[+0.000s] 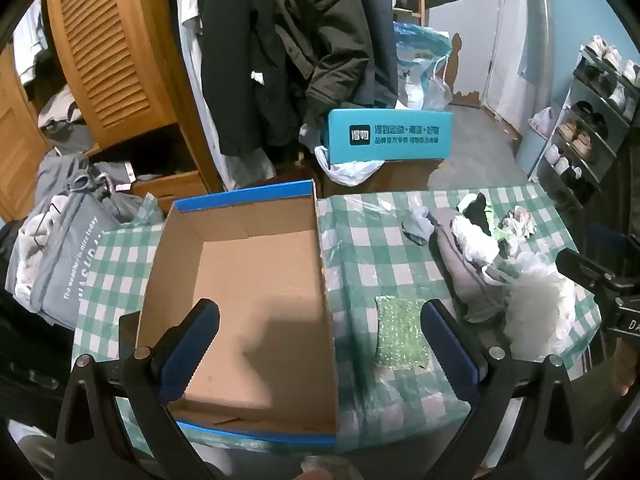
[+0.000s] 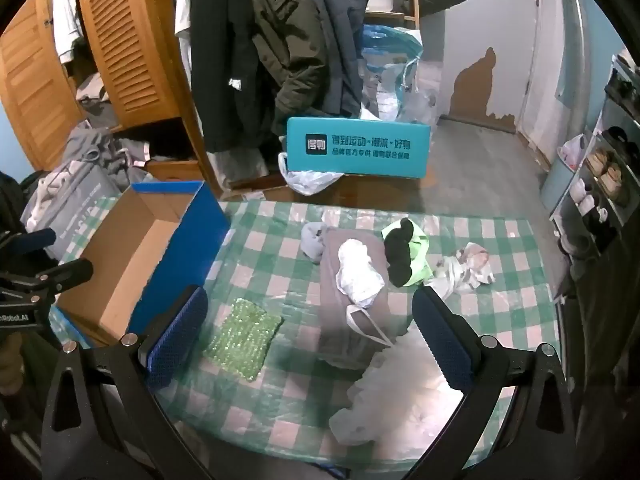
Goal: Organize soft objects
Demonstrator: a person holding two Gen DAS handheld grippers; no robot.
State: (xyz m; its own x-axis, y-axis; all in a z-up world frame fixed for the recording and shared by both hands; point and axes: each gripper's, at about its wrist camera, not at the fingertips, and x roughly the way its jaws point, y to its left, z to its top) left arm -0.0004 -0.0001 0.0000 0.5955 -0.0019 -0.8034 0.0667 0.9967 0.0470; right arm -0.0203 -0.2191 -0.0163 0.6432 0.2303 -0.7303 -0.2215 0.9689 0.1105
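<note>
An empty blue cardboard box [image 1: 256, 292] [image 2: 132, 256] sits on the left of the green checked table [image 2: 280, 264]. A green bubble-wrap pad [image 1: 401, 334] [image 2: 242, 338] lies beside it. A grey cloth [image 2: 352, 320] [image 1: 460, 276] carries a white cloth [image 2: 358, 272] and a black sock on light green fabric [image 2: 402, 254]. A white plastic bag [image 2: 404, 392] [image 1: 536, 312] lies at the near right. My left gripper [image 1: 320, 356] is open and empty above the box's right wall. My right gripper [image 2: 308, 340] is open and empty above the pad and grey cloth.
A small grey-blue cloth [image 2: 314, 240] and a crumpled patterned cloth [image 2: 472, 266] lie further back. A teal box [image 2: 358, 148] stands behind the table. Hanging coats [image 2: 272, 40], a wooden wardrobe [image 2: 120, 40], a laundry bag [image 1: 60, 264] and a shoe rack [image 1: 592, 120] surround the table.
</note>
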